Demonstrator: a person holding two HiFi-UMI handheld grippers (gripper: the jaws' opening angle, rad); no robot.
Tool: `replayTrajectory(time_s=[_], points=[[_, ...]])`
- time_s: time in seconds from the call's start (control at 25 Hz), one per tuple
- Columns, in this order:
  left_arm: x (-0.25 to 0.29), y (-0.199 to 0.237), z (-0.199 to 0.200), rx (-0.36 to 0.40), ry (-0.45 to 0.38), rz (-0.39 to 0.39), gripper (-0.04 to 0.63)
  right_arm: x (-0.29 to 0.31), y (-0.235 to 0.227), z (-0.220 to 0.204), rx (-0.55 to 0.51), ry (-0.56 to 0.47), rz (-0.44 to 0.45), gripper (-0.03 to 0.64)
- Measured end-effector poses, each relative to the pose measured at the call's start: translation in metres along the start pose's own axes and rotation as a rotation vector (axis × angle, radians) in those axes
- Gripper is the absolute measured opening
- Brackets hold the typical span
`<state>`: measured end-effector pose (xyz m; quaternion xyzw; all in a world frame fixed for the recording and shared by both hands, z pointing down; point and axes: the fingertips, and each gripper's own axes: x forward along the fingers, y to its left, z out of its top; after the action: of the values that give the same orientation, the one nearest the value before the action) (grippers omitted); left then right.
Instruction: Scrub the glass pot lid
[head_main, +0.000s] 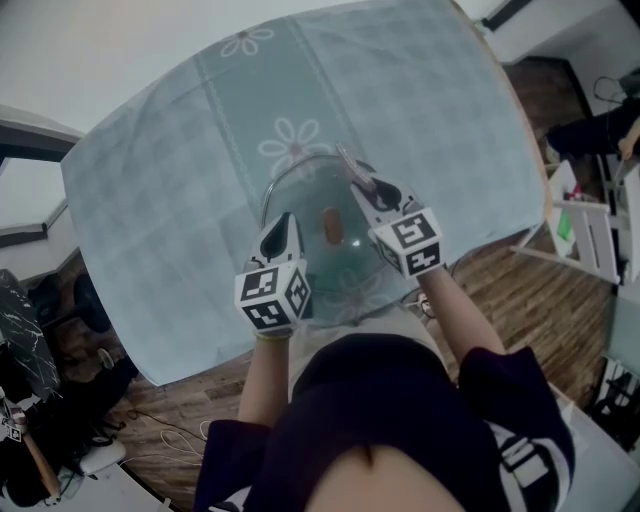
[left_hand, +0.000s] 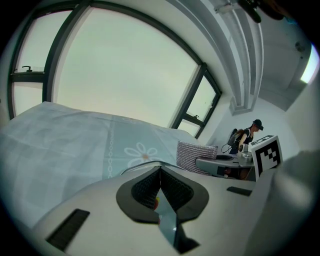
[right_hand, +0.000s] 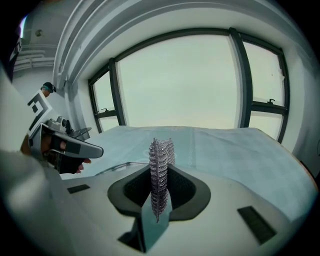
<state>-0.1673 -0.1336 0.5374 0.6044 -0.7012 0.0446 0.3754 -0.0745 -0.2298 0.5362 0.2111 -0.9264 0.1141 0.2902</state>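
Observation:
The glass pot lid (head_main: 345, 270) with a brown knob (head_main: 331, 226) lies on the teal flowered tablecloth (head_main: 180, 200), in the middle near the front edge. My left gripper (head_main: 284, 222) is at the lid's left rim. In the left gripper view its jaws (left_hand: 160, 172) are shut with the thin glass rim (left_hand: 135, 169) between them. My right gripper (head_main: 362, 183) is over the lid's far right part, shut on a silvery mesh scrubbing cloth (right_hand: 160, 160) that stands up between the pads. The cloth (left_hand: 196, 156) also shows in the left gripper view.
The table's right edge (head_main: 525, 150) borders a wooden floor with white furniture (head_main: 590, 235). Cables and dark clutter (head_main: 60, 400) lie at the lower left. A person (left_hand: 250, 135) stands far off by the window wall.

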Motion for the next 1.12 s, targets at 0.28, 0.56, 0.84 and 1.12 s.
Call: replayTrajectory(time_s=[0.28, 0.56, 0.84, 1.12], points=[[0.006, 0.003, 0.001, -0.007, 0.007, -0.002, 0.0, 0.015, -0.001, -0.006, -0.101, 0.06, 0.022, 0.075], [0.007, 0.005, -0.001, -0.009, 0.011, -0.001, 0.0, 0.024, -0.001, -0.013, -0.148, 0.092, 0.034, 0.075], [0.007, 0.005, -0.002, -0.008, 0.012, 0.0, 0.0, 0.03, 0.005, -0.02, -0.164, 0.119, 0.091, 0.075], [0.007, 0.007, -0.006, -0.013, 0.02, 0.005, 0.001, 0.037, 0.016, -0.03, -0.205, 0.15, 0.144, 0.077]])
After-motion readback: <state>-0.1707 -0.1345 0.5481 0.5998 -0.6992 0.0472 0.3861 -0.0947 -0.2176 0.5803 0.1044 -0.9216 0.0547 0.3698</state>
